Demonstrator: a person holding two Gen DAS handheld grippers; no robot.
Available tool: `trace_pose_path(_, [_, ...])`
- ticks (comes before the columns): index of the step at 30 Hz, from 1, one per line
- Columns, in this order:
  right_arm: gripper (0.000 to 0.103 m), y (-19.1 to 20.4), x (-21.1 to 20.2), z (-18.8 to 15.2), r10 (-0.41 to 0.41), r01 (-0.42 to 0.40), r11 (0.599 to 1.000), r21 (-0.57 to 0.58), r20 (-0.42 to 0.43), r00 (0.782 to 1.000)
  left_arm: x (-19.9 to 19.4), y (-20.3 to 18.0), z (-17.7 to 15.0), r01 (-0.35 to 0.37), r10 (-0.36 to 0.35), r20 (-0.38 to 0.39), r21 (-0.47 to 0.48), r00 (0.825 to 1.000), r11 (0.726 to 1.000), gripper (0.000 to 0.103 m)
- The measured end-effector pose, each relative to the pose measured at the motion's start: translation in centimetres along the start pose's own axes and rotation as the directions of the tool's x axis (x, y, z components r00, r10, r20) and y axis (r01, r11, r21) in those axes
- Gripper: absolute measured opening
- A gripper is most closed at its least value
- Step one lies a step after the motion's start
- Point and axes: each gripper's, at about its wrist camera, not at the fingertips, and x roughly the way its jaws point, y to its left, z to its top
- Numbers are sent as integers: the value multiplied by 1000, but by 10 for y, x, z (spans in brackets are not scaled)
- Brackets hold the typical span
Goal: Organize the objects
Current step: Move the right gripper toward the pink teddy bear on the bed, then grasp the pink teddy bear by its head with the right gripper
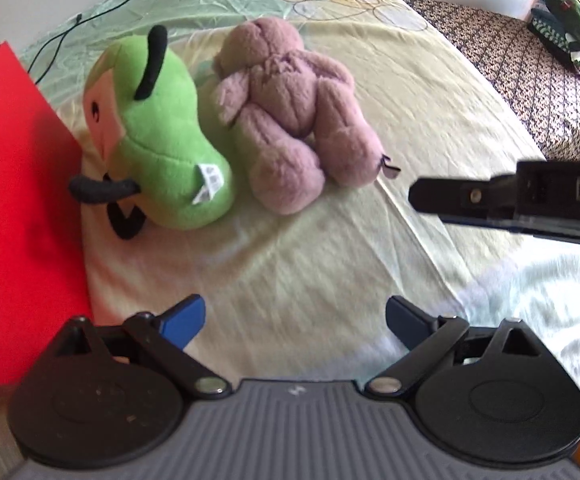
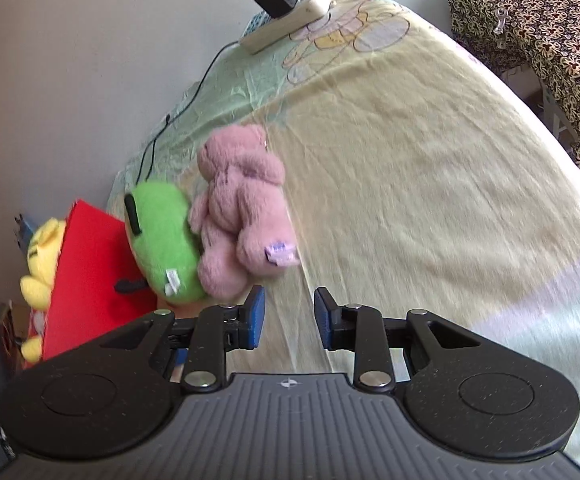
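Plush green toy (image 1: 162, 136) touches pink bear (image 1: 290, 116), beside red box (image 1: 14, 208).

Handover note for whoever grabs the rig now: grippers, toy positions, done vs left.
Left gripper: open, empty, over the bedsheet short of the toys.
Right gripper: open, empty, near the pink teddy's feet.
Green plush and pink teddy lie side by side, touching, on the sheet; the green one is against the red box.
Yellow plush shows behind the box's red wall, apparently inside it.
Done: possibly the yellow plush.
Left: the green and pink toys, probably into the box too.
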Motion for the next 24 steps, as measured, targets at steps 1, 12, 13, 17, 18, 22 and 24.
trace_pose_path(1, [29,1,2,5,7,-7,1000,-2,11,1000,2,0,3,-3,3,-2,-4,1000,1000,96])
trace_pose_path(12, [32,4,42,41,70,-70,998,5,21,997,25,14,32,-12,12,-4,-16,1000,1000,96])
trace_pose_path(13, [35,4,47,42,69,-69,998,1,13,998,26,14,34,-11,11,-4,-17,1000,1000,96])
trace_pose_path(17, [38,4,60,46,72,-72,997,-2,-1,997,28,17,40,-12,12,-5,-23,1000,1000,96])
trace_pose_path(18, [37,4,62,47,80,-80,997,-2,-4,997,29,17,41,-9,9,-5,-26,1000,1000,96])
trace_pose_path(22, [33,3,67,49,111,-110,994,13,-10,994,31,19,44,-18,18,-5,-30,1000,999,96])
trace_pose_path(24, [31,1,67,50,122,-122,992,19,-14,992,30,19,46,-18,18,-7,-33,1000,999,96])
